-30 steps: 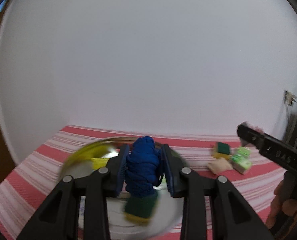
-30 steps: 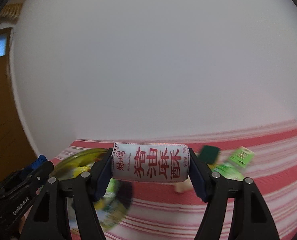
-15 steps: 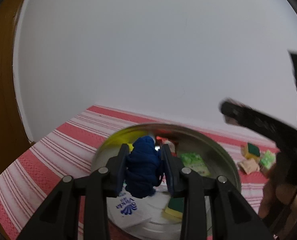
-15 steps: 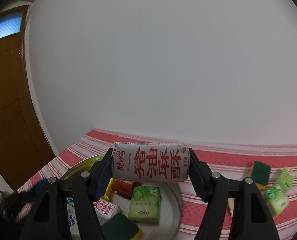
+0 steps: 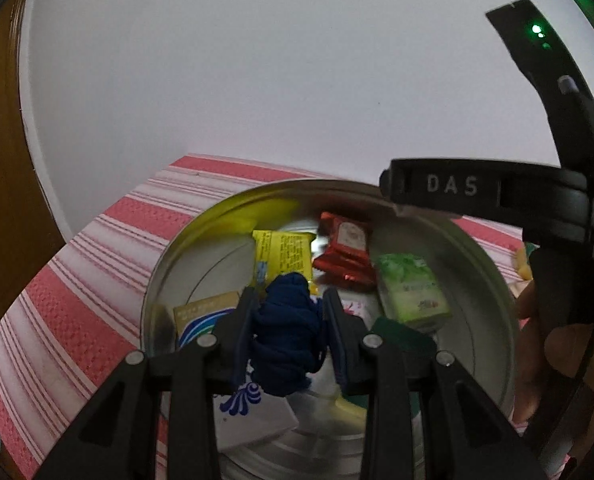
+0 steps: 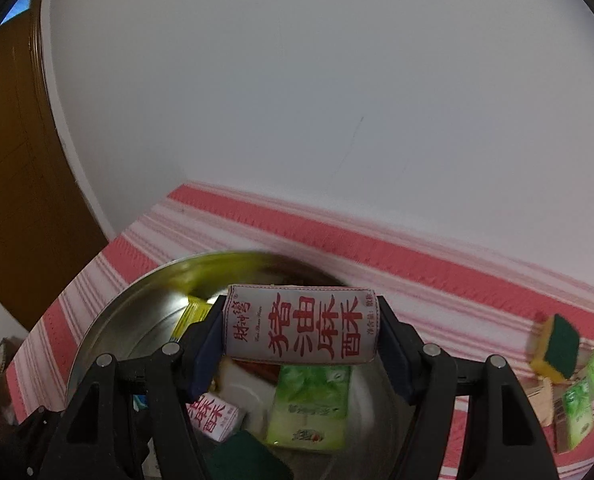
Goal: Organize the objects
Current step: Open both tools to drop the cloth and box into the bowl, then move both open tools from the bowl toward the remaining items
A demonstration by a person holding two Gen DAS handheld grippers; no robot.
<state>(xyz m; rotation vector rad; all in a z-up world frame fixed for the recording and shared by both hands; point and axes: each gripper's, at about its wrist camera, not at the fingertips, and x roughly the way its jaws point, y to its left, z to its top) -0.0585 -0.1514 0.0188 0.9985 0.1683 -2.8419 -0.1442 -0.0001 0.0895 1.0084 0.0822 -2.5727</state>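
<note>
The metal basin (image 5: 485, 264) now sits right under both of your tools, where a second ago it was only a blurred edge low in the left wrist view and off to the side in the right one. It rests on the red-and-white striped surface (image 5: 97, 248), near the wall.

Your left hand-held gripper (image 5: 289, 328) is closed narrowly on the bundle of dark blue cloth (image 5: 287, 336), which hangs over the middle of the basin. Your right hand-held gripper (image 6: 301, 332) is spread wide and clamps the white snack packet (image 6: 301, 328) with red lettering by its two ends, level, above the basin's near half. Both loads look the same as they did a second ago; only their position over the basin has changed.

Already lying inside the basin are a yellow packet (image 5: 283, 258), a red packet (image 5: 345, 252), a green packet (image 5: 411, 290), a white packet with a blue emblem, a second white red-lettered packet (image 6: 215, 414) and a dark green sponge.

That means the carrying part of this step looks finished, and letting go is probably what remains. Both tools are crowded over the same spot, so you might release one at a time to avoid knocking them together.

Out on the surface to the right, well apart from the basin, a yellow-and-green sponge (image 6: 557, 338), a couple of green packets (image 6: 577, 412) and a small tan item are still uncollected, so the sorting seems far from done.
</note>
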